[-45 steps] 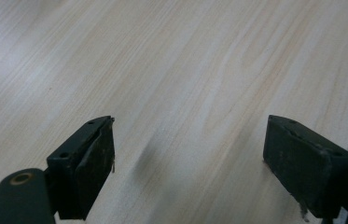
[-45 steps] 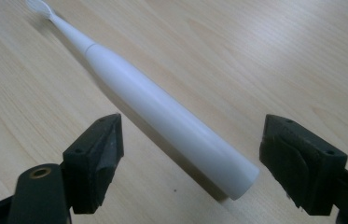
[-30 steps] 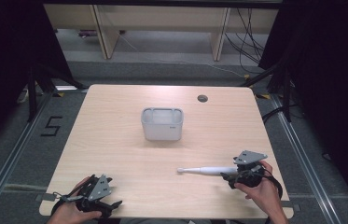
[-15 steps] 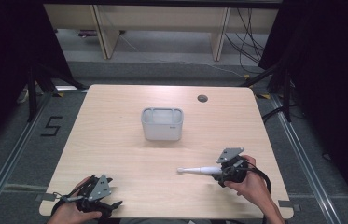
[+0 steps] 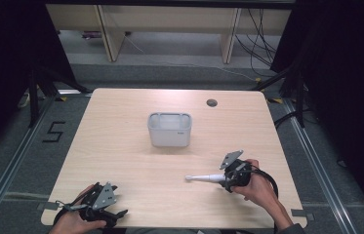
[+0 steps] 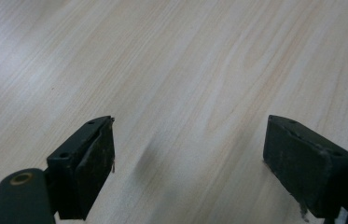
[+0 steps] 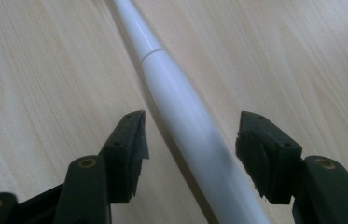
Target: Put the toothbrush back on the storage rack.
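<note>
Our right gripper [image 7: 190, 144] straddles the handle of the white electric toothbrush [image 7: 181, 107] lying flat on the table [image 5: 121, 146], jaws just closing but not yet touching it. The round, smooth handle may roll or squirt out if we pinch off-centre. Our left gripper [image 6: 190, 163] rests wide, empty.

surface: light wooden table [image 5: 121, 146], a round hole [image 5: 212, 103] seen near its far right edge | on it: grey bin [image 5: 170, 129] stood at mid-table | on it: white electric toothbrush [image 5: 206, 178] laid flat, nearer the person than the grey bin and to its right, well apart from it
</note>
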A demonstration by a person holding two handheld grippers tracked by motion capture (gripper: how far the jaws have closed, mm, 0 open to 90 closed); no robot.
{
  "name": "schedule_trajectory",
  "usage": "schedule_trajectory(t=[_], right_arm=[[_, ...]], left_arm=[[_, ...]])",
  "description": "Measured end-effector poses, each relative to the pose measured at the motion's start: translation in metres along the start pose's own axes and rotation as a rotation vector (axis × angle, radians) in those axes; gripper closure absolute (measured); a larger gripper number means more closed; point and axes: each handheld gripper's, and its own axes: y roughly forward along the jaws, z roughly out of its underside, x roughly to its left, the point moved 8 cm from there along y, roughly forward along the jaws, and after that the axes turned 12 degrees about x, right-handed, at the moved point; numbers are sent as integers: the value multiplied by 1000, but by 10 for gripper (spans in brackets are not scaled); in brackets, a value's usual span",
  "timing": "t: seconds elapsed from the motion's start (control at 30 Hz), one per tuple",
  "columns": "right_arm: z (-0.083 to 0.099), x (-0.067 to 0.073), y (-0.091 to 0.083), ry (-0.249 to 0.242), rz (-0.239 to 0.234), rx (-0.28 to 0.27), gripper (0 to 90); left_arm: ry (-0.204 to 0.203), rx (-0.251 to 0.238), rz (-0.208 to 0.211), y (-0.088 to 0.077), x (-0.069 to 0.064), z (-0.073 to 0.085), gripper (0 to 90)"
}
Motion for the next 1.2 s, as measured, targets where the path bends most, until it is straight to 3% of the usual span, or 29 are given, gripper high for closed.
schedule_trajectory(t=[0.17,0.33,0.4,0.53,0.73,0.77,1.0,1.07,1.1,1.2], right_arm=[[-2,0,2,-8,3,17,471],[-5,1,5,-48,2,45,501],[-5,1,5,-37,1,51,505],[-6,1,9,-70,-2,74,527],[-4,3,11,-69,-7,114,565],[-5,3,11,-94,-12,116,574],[-4,7,10,-103,-53,180,622],[-5,7,11,-126,-56,190,634],[-5,8,12,-104,-51,197,638],[-5,11,12,-109,-74,226,648]], left_arm=[[1,2,-3,0,1,0,163],[2,2,-1,0,0,0,163],[2,2,1,0,0,0,163],[1,2,1,0,0,0,163],[3,3,-1,1,1,0,164],[3,3,0,0,0,0,164],[4,5,-14,1,1,1,164],[0,5,-14,1,1,0,164],[1,2,-12,0,1,0,164],[6,7,-13,1,1,1,164]])
